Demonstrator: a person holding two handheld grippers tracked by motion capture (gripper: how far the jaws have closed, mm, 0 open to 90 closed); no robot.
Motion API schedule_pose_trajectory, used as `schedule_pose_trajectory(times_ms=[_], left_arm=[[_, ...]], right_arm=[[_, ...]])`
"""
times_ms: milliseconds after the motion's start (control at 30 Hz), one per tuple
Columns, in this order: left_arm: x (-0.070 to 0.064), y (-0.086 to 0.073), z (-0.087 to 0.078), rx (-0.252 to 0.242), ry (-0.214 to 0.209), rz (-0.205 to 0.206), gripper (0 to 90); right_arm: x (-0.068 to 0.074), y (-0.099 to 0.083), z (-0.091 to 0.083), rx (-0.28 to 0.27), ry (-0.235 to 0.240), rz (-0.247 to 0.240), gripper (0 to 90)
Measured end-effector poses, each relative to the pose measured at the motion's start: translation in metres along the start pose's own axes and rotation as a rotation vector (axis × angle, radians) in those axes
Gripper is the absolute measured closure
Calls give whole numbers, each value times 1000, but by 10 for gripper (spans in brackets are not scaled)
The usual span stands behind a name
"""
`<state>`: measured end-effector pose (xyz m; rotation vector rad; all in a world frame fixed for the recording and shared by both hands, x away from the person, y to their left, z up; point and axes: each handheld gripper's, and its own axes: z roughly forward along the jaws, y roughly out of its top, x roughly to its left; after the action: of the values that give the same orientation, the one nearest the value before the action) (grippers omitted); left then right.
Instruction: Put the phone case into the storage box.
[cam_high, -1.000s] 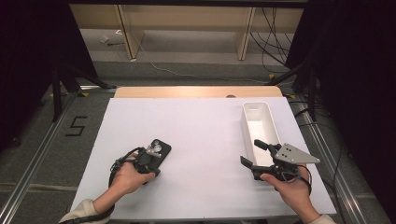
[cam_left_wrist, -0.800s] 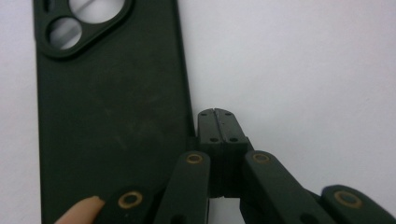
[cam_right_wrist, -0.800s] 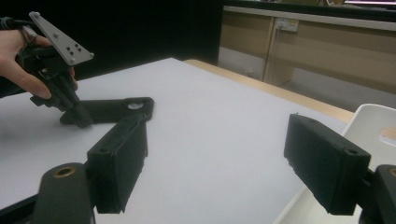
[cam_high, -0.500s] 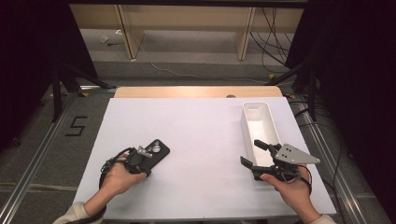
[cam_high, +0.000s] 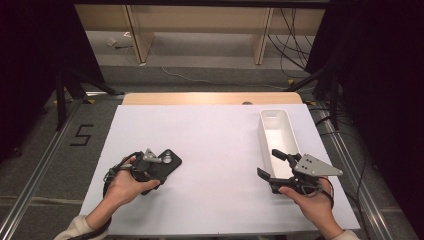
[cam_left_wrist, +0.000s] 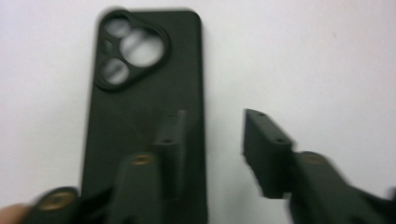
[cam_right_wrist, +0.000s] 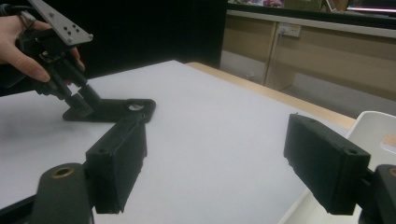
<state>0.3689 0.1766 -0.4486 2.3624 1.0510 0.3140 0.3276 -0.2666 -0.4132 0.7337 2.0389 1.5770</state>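
partly blurred phone case (cam_left_wrist: 140, 116), left gripper (cam_left_wrist: 212, 135) over it

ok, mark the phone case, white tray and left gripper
phone case (cam_left_wrist: 140, 93), left gripper view, flat back below the camera cutout
white tray (cam_high: 289, 131), high view, right wall
left gripper (cam_left_wrist: 212, 140), left gripper view, gap midway between fingertips

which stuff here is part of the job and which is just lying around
In use:
- black phone case, flat on the table
- left gripper, open over the case's edge
- right gripper, open, beside the tray

Lying about:
- white tray
- floor cables
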Motion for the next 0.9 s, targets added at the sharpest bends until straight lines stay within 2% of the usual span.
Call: schedule_pose_trajectory(times_ms=[33, 67, 167, 267, 333, 367, 567, 900], left_arm=[[2, 2, 0, -14, 16, 10, 464], [4, 3, 0, -19, 34, 26, 404], [9, 6, 4, 17, 50, 70, 237], [14, 6, 12, 46, 50, 84, 135], [18, 6, 16, 29, 57, 68, 106], [20, 7, 17, 36, 59, 65, 91], [27, 12, 27, 54, 59, 69, 73], [28, 11, 31, 83, 64, 87, 79]], right_arm=[[0, 0, 0, 0, 0, 0, 225], [0, 0, 0, 2, -1, 0, 225], [0, 0, 0, 0, 0, 0, 227], [0, 0, 0, 4, -1, 2, 227], [0, 0, 0, 5, 0, 1, 226], [0, 0, 0, 3, -1, -1, 226], [0, 0, 1, 4, 0, 1, 226], [0, 0, 0, 4, 0, 0, 227]])
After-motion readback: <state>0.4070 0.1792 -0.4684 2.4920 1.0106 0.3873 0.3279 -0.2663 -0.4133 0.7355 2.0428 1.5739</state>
